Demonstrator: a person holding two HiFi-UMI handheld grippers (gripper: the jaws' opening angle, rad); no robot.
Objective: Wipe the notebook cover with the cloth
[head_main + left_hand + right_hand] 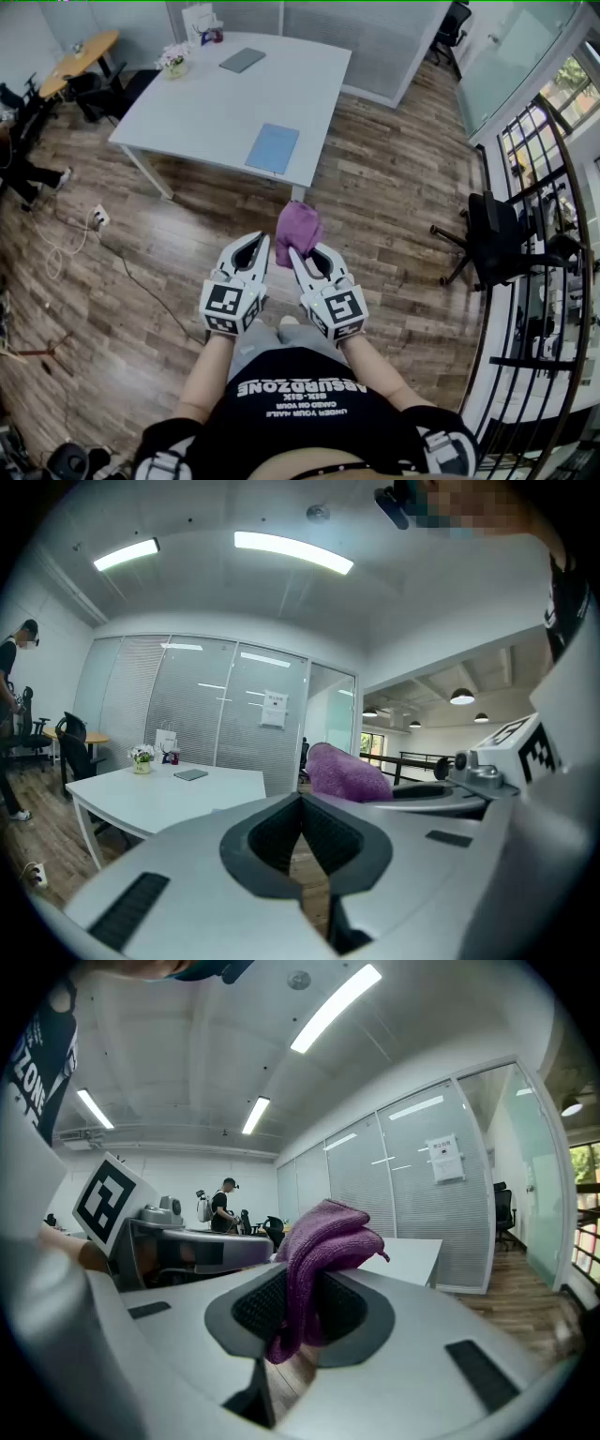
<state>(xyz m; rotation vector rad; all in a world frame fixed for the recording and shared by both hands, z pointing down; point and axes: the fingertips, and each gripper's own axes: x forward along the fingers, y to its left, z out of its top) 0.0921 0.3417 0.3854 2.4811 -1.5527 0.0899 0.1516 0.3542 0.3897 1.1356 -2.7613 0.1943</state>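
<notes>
Two grippers, held side by side over the wood floor (394, 187).

- **Right gripper (306, 253):** jaws clamped on the purple cloth (298, 230).
- **Left gripper (255, 242):** jaws together, nothing between them.
- **Blue notebook (273, 147):** flat by the white table's (216, 103) near edge. It is well apart from both grippers, ahead and slightly left of the cloth, with its long axis running away from the person.
- **Black office chair (497, 234):** to the right.

Wood floor (394, 187) open ahead, 12 o'clock, up to white table (225, 103). Table top mostly bare round blue notebook (273, 147) at near edge. Grey pad (243, 60) and flower pot (174, 64) stand at far side, 11 o'clock. Black chair (502, 239) and railing (530, 362) close off 3 o'clock. Cabled floor socket (97, 217) lies at 9 o'clock.
</notes>
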